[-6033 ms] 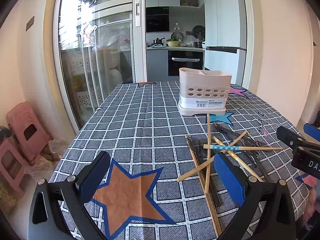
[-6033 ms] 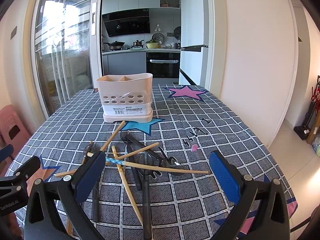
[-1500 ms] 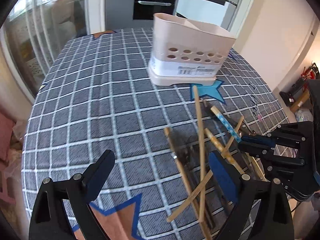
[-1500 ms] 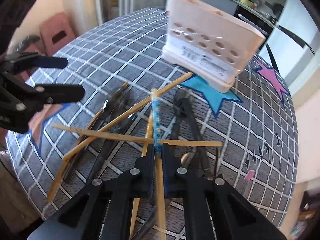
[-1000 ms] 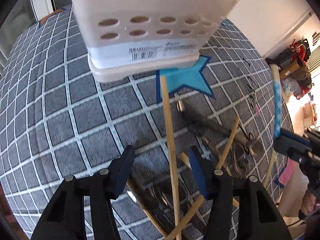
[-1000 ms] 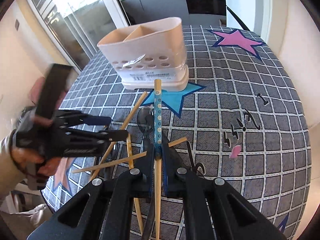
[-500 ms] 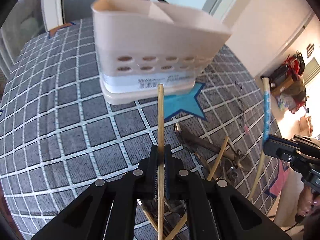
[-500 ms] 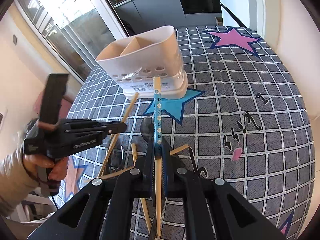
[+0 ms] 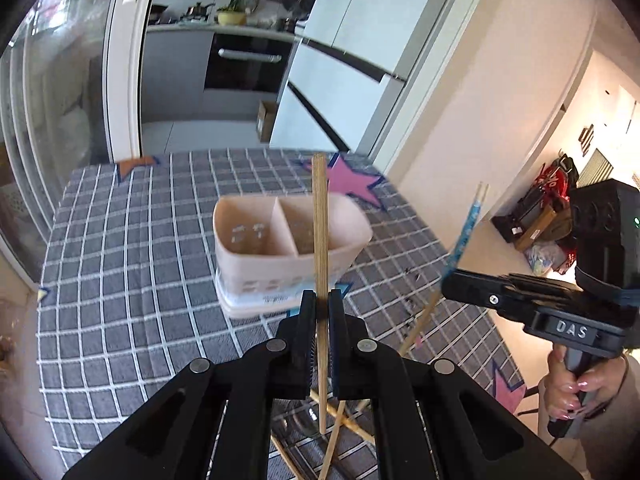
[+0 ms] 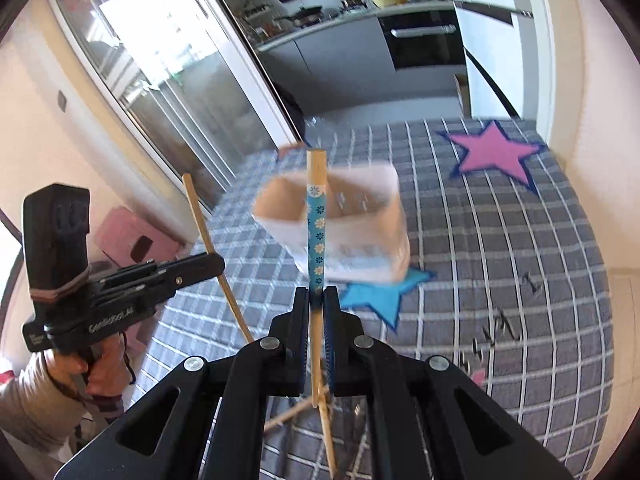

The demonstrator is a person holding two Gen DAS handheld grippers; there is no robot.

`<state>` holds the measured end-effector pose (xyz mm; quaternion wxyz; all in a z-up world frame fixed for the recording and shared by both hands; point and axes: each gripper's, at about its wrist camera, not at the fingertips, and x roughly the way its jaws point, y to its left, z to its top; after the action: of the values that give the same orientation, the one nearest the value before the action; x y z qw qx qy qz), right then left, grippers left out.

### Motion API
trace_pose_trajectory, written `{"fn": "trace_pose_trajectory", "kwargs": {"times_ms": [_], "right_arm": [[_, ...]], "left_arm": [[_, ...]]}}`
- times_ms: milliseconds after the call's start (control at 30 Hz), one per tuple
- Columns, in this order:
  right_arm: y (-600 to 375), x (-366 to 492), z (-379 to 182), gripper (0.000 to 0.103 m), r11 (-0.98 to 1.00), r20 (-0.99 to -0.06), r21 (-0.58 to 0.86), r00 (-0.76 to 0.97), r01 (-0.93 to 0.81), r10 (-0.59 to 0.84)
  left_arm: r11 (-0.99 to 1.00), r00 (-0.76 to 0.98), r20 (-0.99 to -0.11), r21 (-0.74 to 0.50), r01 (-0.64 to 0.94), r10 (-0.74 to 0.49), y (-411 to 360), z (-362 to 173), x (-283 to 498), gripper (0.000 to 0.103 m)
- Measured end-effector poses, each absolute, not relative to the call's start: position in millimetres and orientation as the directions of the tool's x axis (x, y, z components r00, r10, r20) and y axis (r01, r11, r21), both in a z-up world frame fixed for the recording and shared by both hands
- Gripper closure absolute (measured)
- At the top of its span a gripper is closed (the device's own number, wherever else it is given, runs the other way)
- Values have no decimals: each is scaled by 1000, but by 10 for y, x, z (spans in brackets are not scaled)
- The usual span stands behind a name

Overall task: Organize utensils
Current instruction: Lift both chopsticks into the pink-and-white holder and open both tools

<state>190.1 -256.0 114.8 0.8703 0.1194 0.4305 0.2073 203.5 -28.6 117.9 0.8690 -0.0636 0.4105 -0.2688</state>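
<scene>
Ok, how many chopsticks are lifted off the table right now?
2: a plain wooden chopstick in the left gripper, a blue flower-patterned chopstick in the right gripper. Others lie below, partly hidden.

From my left tongs the pink caddy stands at twelve o'clock on the bench, both compartments open from above. My right tongs crowd three o'clock. Loose chopsticks clutter six o'clock. Bare checked cloth lies free at nine o'clock.
</scene>
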Motion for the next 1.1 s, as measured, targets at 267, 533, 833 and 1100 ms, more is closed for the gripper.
{"fn": "trace_pose_trajectory", "kwargs": {"times_ms": [267,533,833,1100], "right_arm": [[-2585,2110,1784,95,896,-624,342,643,-285,443],[-2519,2553,2135,95,940,-561,263,758,-219,333],[-2331,2991,1682,95,947,-629,260,712,-186,312],[-2332,3220,1042,95,952,-735,271,608,-143,301]], "left_arm": [[849,624,-581,-287,443,-522,-228,1868,2047,65],[889,746,-484,-257,378,-457,-194,2147,2548,65],[924,750,-542,-269,272,-379,-245,1561,3056,65],[949,706,-634,-220,225,-314,-372,975,3210,65]]}}
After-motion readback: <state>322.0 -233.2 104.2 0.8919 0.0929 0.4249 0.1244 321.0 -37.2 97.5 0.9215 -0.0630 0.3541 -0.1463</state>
